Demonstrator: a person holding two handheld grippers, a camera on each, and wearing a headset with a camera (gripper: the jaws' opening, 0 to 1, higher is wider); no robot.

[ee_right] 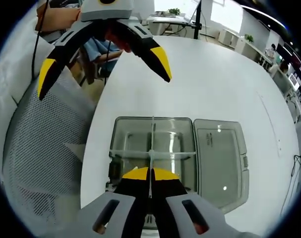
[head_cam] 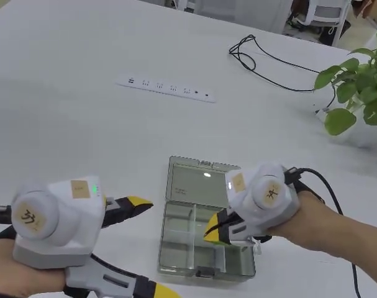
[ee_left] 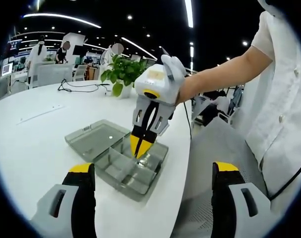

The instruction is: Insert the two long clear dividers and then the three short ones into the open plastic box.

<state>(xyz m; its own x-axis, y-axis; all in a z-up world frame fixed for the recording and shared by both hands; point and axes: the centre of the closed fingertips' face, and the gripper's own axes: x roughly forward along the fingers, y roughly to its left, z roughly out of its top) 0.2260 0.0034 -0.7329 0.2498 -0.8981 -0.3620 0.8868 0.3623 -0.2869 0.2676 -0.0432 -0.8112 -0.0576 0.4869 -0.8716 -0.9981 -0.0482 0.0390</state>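
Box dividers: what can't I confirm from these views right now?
- Head view: the right gripper covers the right side of the box, so the divider count there is hidden.
- Right gripper view: its fingers hide the lower edge of the clear divider they pinch; seating unclear.
- Left gripper view: dividers too faint to count.

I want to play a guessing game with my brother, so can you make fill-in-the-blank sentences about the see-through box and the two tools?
1. The right tool has its jaws ___ on a thin clear divider over the clear plastic box.
2. The left tool has its jaws wide ___.
3. The long white power strip lies on the white table near a looped ___ cable.
Missing words: shut, open, black.
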